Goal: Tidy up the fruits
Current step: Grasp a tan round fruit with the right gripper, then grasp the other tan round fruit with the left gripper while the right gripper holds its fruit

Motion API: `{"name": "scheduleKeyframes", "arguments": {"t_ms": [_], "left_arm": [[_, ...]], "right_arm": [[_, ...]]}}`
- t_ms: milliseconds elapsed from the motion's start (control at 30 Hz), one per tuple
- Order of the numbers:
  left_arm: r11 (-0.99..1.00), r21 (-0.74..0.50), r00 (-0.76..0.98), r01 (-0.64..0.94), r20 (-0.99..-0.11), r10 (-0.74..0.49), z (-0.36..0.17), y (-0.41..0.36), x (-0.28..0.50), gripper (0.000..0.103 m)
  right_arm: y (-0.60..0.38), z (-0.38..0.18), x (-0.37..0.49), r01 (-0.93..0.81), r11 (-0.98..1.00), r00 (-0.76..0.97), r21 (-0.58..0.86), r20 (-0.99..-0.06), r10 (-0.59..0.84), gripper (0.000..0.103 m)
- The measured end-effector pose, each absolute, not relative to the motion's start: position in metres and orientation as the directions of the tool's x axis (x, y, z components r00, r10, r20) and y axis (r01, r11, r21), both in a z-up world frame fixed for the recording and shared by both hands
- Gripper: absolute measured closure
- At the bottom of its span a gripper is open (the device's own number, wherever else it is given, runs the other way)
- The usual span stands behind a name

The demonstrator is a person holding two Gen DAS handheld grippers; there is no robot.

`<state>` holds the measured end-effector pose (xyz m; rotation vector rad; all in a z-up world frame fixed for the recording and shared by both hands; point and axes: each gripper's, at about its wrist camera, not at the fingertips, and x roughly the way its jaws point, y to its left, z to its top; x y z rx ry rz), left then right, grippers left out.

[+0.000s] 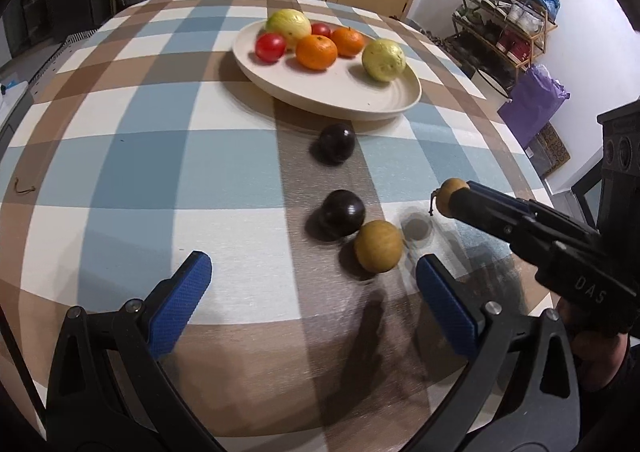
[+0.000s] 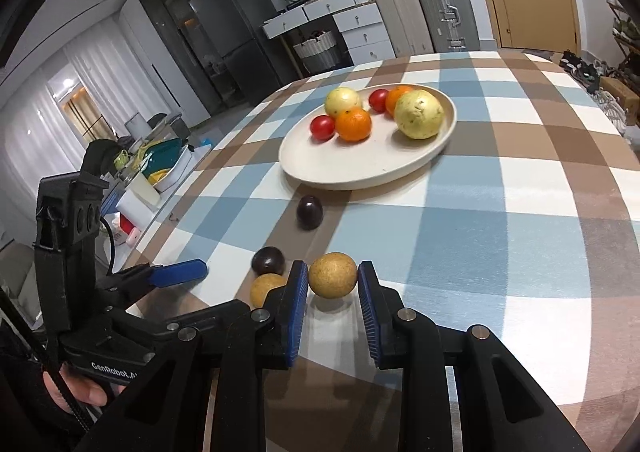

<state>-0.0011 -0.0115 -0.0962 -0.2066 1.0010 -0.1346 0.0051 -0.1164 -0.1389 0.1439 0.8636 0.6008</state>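
My left wrist camera looks steeply down along its fingers, close over the checked tablecloth (image 1: 132, 156), facing the plate (image 1: 352, 100). My right wrist camera sits to its right, tilted less steeply. Both share the plate (image 2: 360, 168) and tabletop.

Fruits partly gathered on a plate, partly loose on the checked cloth

A cream plate (image 2: 360, 168) in the upper middle of the right wrist frame holds two yellow-green guavas (image 2: 419, 114) (image 2: 341, 101), two oranges (image 2: 353, 125) (image 2: 397, 96) and two red tomatoes (image 2: 322, 127) (image 2: 378, 99), clustered toward its far side. Below the plate, on the cloth, lie two dark purple round fruits (image 2: 309, 211) (image 2: 267, 260), one near the rim, the other lower left. Beside the lower one rests a tan round fruit (image 2: 266, 288), touching or nearly so. A second tan round fruit (image 2: 333, 275), stem end showing in the left wrist view, is lifted off the cloth at centre bottom.
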Motion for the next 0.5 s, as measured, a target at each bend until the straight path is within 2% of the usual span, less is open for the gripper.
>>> {"name": "scheduleKeyframes", "arguments": {"t_ms": [133,233,300,433,467,500], "left_arm": [[0.983,-0.183,0.537,0.0,-0.83,-0.154,-0.098,-0.019,0.005,0.005],[0.98,-0.199,0.54,0.016,-0.823,-0.175,-0.096,-0.022,0.006,0.017],[0.977,-0.211,0.538,0.033,-0.82,-0.195,-0.094,-0.026,0.005,0.032],[0.966,-0.249,0.532,0.063,-0.811,-0.244,-0.093,-0.03,0.004,0.055],[0.96,-0.27,0.528,0.07,-0.807,-0.266,-0.093,-0.03,0.004,0.066],[0.953,-0.292,0.518,0.076,-0.806,-0.288,-0.093,-0.03,0.005,0.072]], "right_arm": [[-0.122,-0.141,0.005,-0.432,0.823,0.495,0.369,-0.666,0.558,0.077],[-0.125,-0.14,0.004,-0.432,0.82,0.497,0.375,-0.66,0.564,0.077],[-0.124,-0.14,0.003,-0.439,0.818,0.497,0.373,-0.658,0.566,0.077],[-0.125,-0.139,0.001,-0.451,0.806,0.492,0.384,-0.646,0.583,0.077],[-0.125,-0.14,0.001,-0.452,0.803,0.491,0.388,-0.644,0.587,0.077],[-0.126,-0.14,0.001,-0.452,0.8,0.49,0.393,-0.64,0.591,0.077]]}}
